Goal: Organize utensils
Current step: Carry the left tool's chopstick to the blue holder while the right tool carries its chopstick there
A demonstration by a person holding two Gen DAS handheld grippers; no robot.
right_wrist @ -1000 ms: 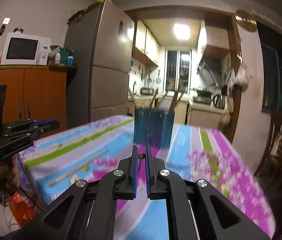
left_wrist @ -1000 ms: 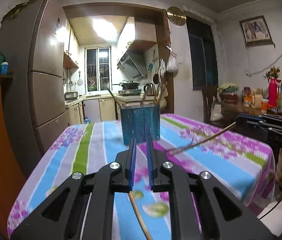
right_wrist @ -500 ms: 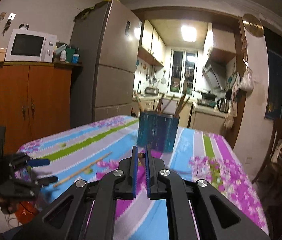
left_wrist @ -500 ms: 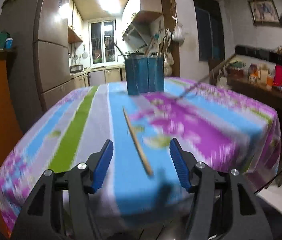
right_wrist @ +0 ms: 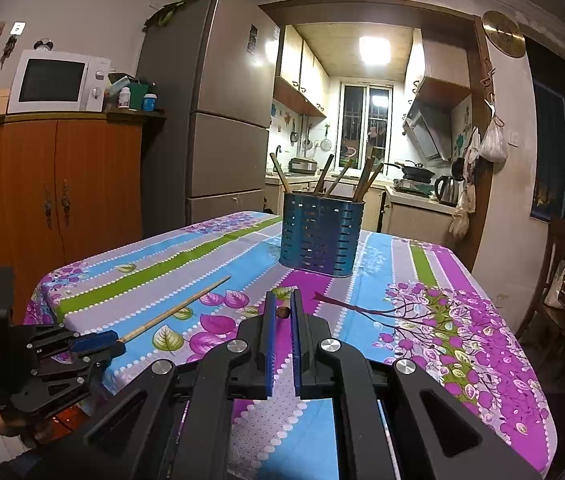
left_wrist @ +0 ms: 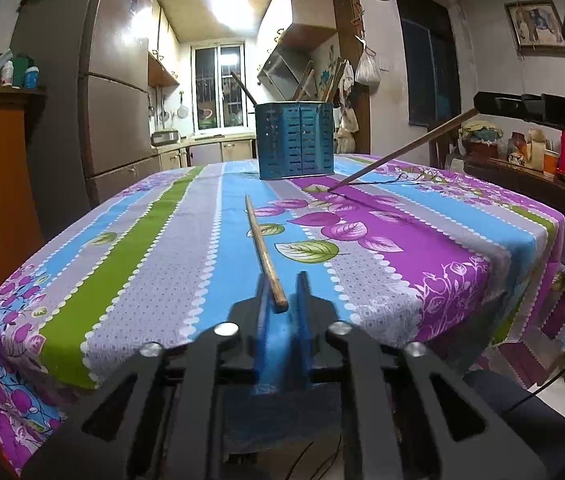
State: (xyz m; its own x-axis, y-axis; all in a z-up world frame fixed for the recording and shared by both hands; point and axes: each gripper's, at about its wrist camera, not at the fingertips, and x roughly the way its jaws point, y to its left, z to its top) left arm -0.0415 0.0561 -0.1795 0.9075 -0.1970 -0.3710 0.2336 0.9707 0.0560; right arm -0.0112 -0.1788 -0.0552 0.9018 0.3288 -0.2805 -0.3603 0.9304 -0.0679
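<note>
Lying on the striped, flowered cloth of the worktop [left_wrist: 142, 256] is a wooden chopstick [left_wrist: 260, 244], its thick end caught at the near edge between the blue pads of the left claw [left_wrist: 282, 292], which is clenched on it. From the other side you can see the same stick [right_wrist: 178, 306] running from that claw [right_wrist: 102, 344] out across the cloth, flat on the blue and grey stripes. A hand is just visible under the left claw's black frame at the bottom corner.

The right claw [right_wrist: 281, 312] is clenched on a second chopstick [left_wrist: 398, 150]; its round butt end shows between the pads, and from the left view the stick slopes down from the claw [left_wrist: 482, 106] so that its thin tip touches the purple band of the cloth, near the holder.

The blue slotted utensil holder [right_wrist: 318, 236] stands upright toward the far end of the worktop, well apart from both claws, with several wooden handles leaning out of its top. Behind it are a tall grey fridge [right_wrist: 218, 120], an orange cabinet [right_wrist: 50, 184] with a white microwave [right_wrist: 54, 82] on top, and the lit kitchen.
</note>
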